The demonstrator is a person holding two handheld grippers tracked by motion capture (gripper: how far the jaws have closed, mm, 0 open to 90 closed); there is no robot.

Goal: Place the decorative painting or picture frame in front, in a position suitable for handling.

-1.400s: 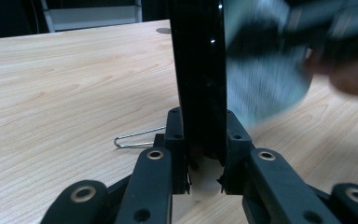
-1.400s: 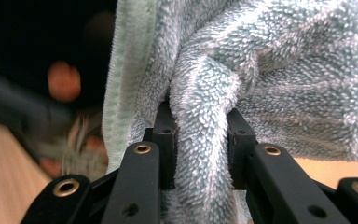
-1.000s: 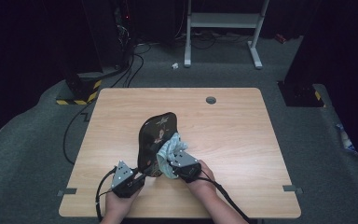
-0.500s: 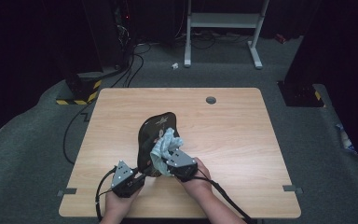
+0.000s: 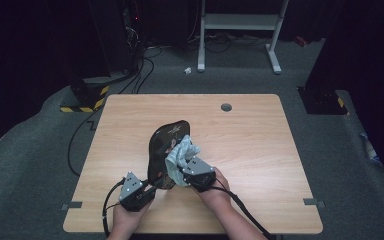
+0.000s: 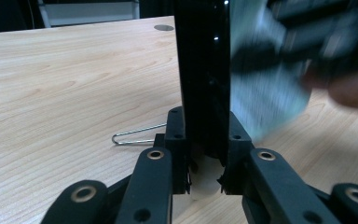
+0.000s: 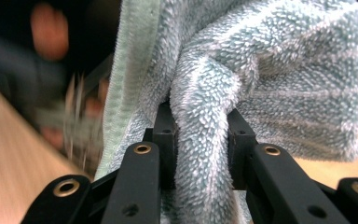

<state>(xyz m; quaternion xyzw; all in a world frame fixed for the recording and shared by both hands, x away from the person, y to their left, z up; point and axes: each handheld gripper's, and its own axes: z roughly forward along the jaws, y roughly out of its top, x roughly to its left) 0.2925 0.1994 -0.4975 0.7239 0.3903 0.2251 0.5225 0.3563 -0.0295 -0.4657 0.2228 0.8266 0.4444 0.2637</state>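
A glossy black tray point(image 5: 164, 150) with a painted pattern stands on edge at the middle of the table, tilted. My left gripper point(image 5: 150, 189) is shut on its near edge; in the left gripper view the black tray point(image 6: 203, 79) rises straight up between the jaws of my left gripper point(image 6: 204, 154). My right gripper point(image 5: 187, 172) is shut on a pale blue-green terry cloth point(image 5: 180, 156), which lies against the tray's right face. The cloth point(image 7: 242, 70) bulges out of the jaws of my right gripper point(image 7: 200, 140) in the right gripper view.
A bent wire clip point(image 6: 137, 135) lies on the wooden table point(image 5: 250, 145) just left of the tray's foot. A round cable hole point(image 5: 226, 107) sits near the far edge. A white stand point(image 5: 240, 30) and dark cabinets are on the floor beyond the table.
The right gripper with the cloth has slid a little up the tray's face. The left gripper and the tray have stayed put.
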